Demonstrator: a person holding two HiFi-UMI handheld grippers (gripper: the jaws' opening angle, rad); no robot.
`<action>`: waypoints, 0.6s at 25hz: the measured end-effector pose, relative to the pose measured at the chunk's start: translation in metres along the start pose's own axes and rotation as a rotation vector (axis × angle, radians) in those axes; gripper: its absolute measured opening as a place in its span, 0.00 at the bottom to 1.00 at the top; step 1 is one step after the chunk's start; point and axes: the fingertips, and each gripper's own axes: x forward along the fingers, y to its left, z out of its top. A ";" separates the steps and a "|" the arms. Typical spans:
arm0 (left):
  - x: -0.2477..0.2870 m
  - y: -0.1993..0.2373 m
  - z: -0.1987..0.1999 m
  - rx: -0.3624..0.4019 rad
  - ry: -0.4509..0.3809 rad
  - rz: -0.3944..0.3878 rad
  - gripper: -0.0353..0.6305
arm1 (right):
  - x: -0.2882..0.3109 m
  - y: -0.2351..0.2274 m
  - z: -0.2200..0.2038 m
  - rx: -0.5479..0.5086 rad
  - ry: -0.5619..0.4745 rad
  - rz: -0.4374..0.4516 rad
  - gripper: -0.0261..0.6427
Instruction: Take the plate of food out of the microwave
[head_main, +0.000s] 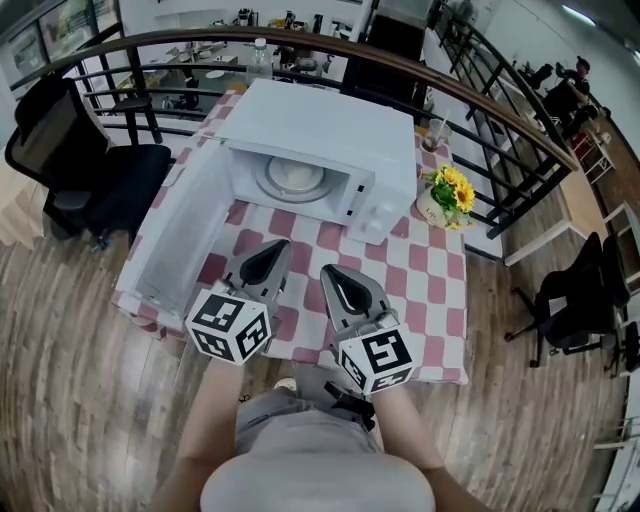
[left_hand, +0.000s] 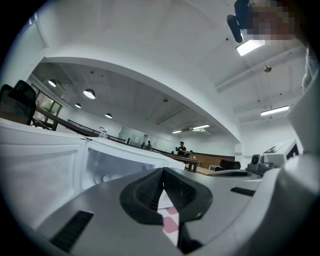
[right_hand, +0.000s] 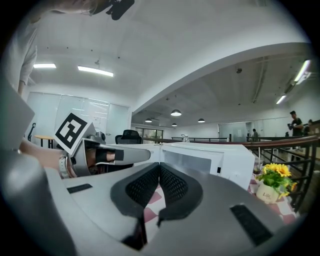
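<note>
**Both tongs shut and empty before the open microwave (head_main: 335, 135), plate (head_main: 295, 178) inside**

The head view looks steeply down on a white microwave standing on a desk (head_main: 435, 290) covered with a red and white checked cloth. The microwave's door (head_main: 175, 225) is swung fully open to the left of the picture. Inside, on the floor of the cooking chamber, sits a round pale plate. The food (head_main: 297, 174) on it shows only as a whitish patch, too small to tell what it is.

The left tongs (head_main: 278, 246) and the right tongs (head_main: 328, 271) are held side by side above the desk, both pointing roughly level toward the microwave. Each gripper view shows the two ribbed pads pressed together, with only checked cloth visible beyond them, so neither pair has hold of anything.

The plate lies straight ahead of the tongs and farther back, well apart from both tips. It is round, so it has no long side to line up with. The left tongs look nearer the opening and more squarely in line with the plate. The right tongs sit a little farther back and off to the right, facing the control panel side. Both would need to open before reaching in for the rim.

A small pot of yellow flowers (head_main: 448, 195) stands on the desk just to the right of the microwave, clear of the path.
</note>
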 end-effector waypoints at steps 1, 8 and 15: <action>0.004 0.002 -0.001 -0.016 -0.001 -0.007 0.06 | 0.002 -0.002 -0.001 -0.004 0.003 -0.003 0.08; 0.028 0.027 -0.012 -0.070 0.021 0.027 0.11 | 0.022 -0.018 -0.008 -0.017 0.011 -0.014 0.08; 0.051 0.059 -0.024 -0.127 0.045 0.100 0.28 | 0.042 -0.032 -0.018 -0.009 0.023 -0.021 0.08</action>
